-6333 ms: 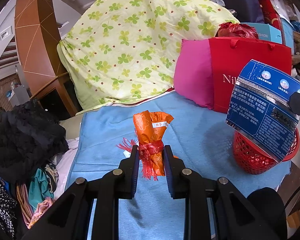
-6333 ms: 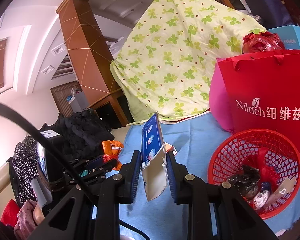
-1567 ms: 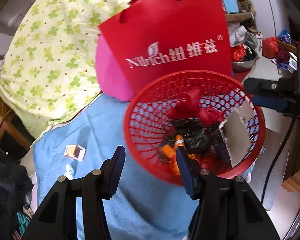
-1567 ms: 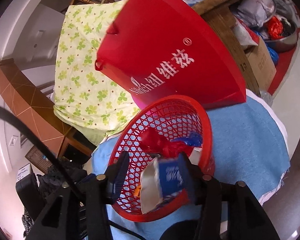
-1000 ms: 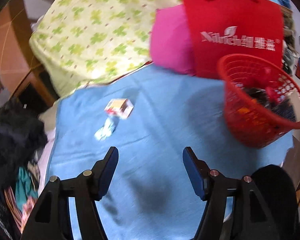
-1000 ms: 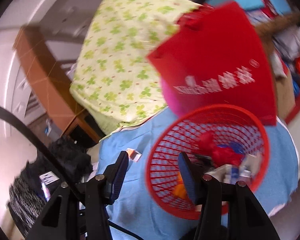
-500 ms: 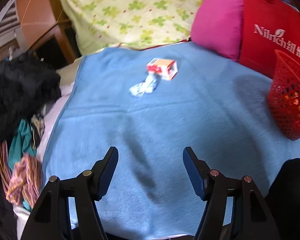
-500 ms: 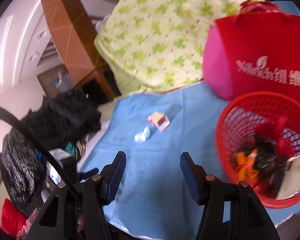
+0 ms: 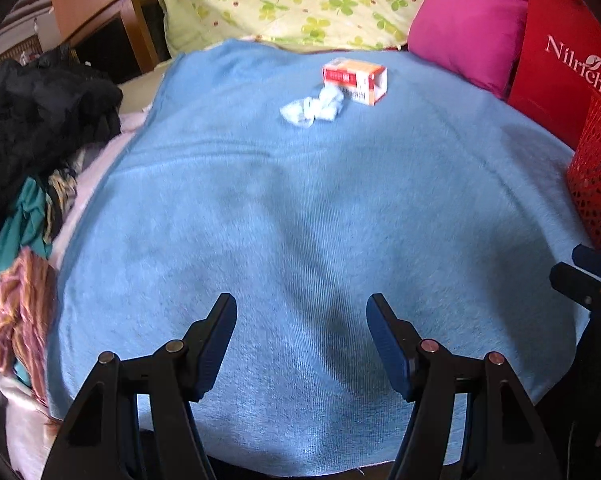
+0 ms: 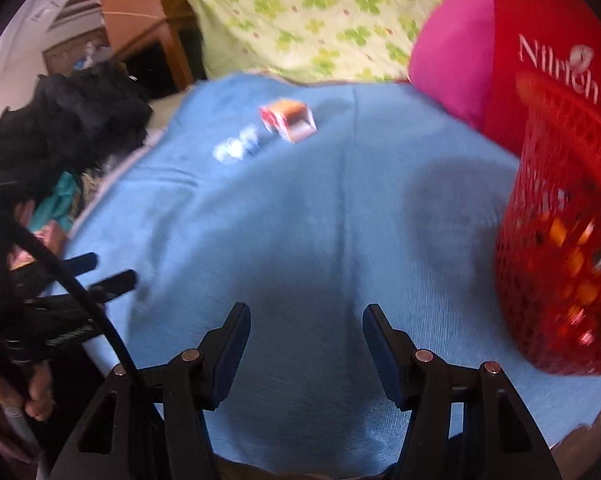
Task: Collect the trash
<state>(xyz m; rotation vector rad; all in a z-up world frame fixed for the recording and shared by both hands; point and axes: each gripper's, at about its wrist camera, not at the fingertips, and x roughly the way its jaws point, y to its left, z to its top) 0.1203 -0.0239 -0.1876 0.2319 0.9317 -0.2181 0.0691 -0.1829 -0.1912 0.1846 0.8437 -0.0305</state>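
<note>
A small red and white carton (image 9: 355, 79) (image 10: 287, 119) lies at the far end of the blue blanket (image 9: 300, 216), with a crumpled pale blue tissue (image 9: 312, 109) (image 10: 236, 146) beside it. The red mesh basket (image 10: 560, 248) (image 9: 596, 184) holding trash stands at the blanket's right edge. My left gripper (image 9: 301, 320) is open over the near part of the blanket, nothing between its fingers. My right gripper (image 10: 303, 322) is open too, its jaws still widening, empty, with the basket close on its right. In the right wrist view the left gripper (image 10: 92, 272) shows at the left.
A red paper bag (image 9: 556, 64) and a pink cushion (image 9: 468, 20) stand behind the basket. A clover-print quilt (image 9: 300, 0) is piled at the back. Dark clothes (image 9: 40, 96) and coloured fabrics (image 9: 20, 240) are heaped left of the blanket. A hand (image 10: 16, 392) grips the left tool.
Both grippers have swung away from the red basket and lowered over the blanket. The orange bundle and blue packet they held earlier now lie in the basket. The carton and tissue came into view.
</note>
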